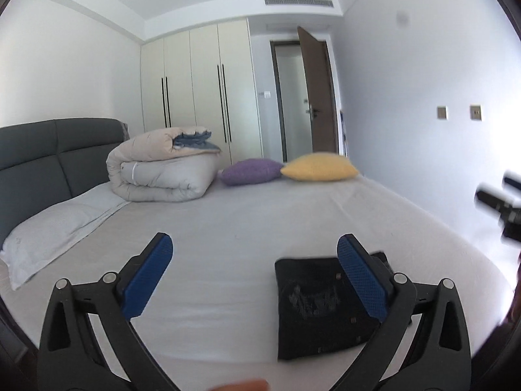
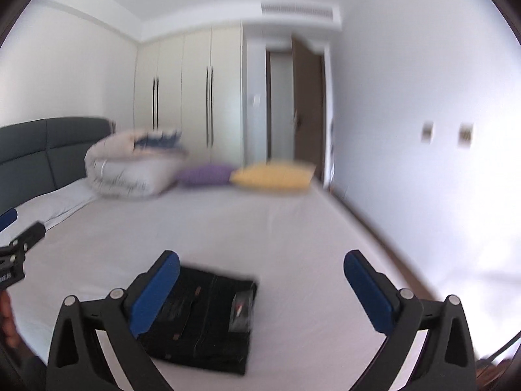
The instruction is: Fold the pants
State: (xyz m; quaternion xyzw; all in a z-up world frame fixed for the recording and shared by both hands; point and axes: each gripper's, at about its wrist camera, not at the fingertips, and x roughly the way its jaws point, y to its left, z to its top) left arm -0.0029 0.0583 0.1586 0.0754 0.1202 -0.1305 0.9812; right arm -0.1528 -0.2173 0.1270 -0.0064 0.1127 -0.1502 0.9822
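The black pants [image 1: 320, 306] lie folded into a compact rectangle on the light bed sheet [image 1: 234, 228]; they also show in the right wrist view [image 2: 208, 322]. My left gripper [image 1: 255, 244] is open and empty, raised above the bed, with the pants under its right finger. My right gripper [image 2: 262, 259] is open and empty, with the pants under its left finger. The right gripper also shows blurred at the right edge of the left wrist view [image 1: 501, 205], and the left gripper shows at the left edge of the right wrist view [image 2: 19, 244].
A rolled duvet [image 1: 162, 169], a purple cushion [image 1: 250, 171] and a yellow cushion [image 1: 320, 167] lie at the far end of the bed. A white pillow [image 1: 55, 231] lies by the grey headboard [image 1: 49, 156]. A wardrobe [image 1: 195, 91] and an open door [image 1: 317, 94] stand behind.
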